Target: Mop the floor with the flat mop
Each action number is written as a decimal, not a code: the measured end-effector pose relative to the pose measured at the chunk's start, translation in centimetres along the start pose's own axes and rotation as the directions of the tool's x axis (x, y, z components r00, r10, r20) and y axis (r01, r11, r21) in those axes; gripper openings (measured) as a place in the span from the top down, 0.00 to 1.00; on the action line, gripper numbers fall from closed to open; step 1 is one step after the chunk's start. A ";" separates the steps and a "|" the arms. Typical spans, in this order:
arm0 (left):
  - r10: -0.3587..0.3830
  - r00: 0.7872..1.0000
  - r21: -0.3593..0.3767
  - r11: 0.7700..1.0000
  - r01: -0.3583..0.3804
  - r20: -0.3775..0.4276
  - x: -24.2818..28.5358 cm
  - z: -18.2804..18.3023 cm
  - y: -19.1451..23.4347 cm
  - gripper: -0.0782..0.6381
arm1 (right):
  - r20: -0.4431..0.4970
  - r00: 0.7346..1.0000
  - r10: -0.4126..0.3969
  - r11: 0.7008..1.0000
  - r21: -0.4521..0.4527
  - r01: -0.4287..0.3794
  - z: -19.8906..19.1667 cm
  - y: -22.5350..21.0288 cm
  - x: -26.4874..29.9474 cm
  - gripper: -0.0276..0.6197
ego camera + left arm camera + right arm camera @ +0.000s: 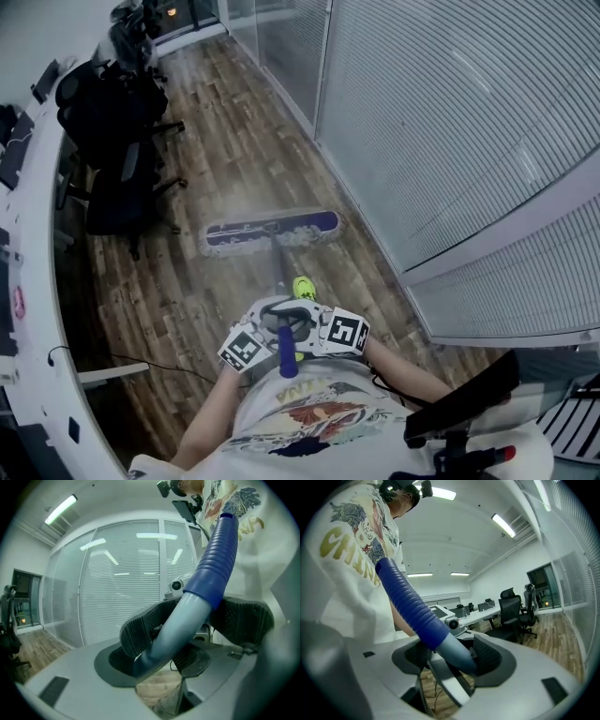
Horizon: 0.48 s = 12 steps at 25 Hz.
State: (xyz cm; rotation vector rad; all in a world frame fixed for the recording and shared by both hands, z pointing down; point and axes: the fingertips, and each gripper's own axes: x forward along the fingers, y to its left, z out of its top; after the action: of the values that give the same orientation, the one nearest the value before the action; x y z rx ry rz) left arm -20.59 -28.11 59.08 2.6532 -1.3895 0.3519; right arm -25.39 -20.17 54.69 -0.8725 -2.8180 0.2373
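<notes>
Wood-plank floor [225, 159]; mop head [270, 231] flat on it ahead, near glass wall [422, 122]. Left gripper [185, 620] and right gripper [452, 656] both clamped on handle [285, 354], close to chest. Best: press evenly, head flat, strokes along planks, clear of chairs [117, 141].

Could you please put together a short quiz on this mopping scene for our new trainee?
1. True or false: the mop head lies flat on the wooden floor.
2. What does the left hand-held gripper clamp? A) the mop handle B) a bucket C) nothing
3. Fill in: in the head view, the black office chairs stand to the mop head's ____.
Key: 1 true; 2 A; 3 left.
</notes>
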 end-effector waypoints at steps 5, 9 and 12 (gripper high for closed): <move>0.000 1.000 0.001 1.000 0.000 -0.023 3.2 -0.6 7.4 0.62 | 0.017 1.000 0.005 1.000 0.002 -0.005 0.4 -8.0 -0.1 0.55; 0.010 0.999 -0.002 1.000 -0.010 -0.035 6.4 0.1 14.5 0.62 | 0.024 1.000 0.016 1.000 0.004 -0.016 1.8 -15.6 -0.8 0.55; 0.012 0.999 -0.008 1.000 -0.012 -0.043 9.5 1.4 20.0 0.62 | 0.026 0.999 0.021 1.000 0.014 -0.021 3.5 -21.7 -2.2 0.55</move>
State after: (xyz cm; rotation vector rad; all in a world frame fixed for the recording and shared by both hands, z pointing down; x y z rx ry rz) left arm -31.62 -47.39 60.29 2.6157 -1.3916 0.4017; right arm -36.18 -39.48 55.42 -0.9029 -2.8282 0.2734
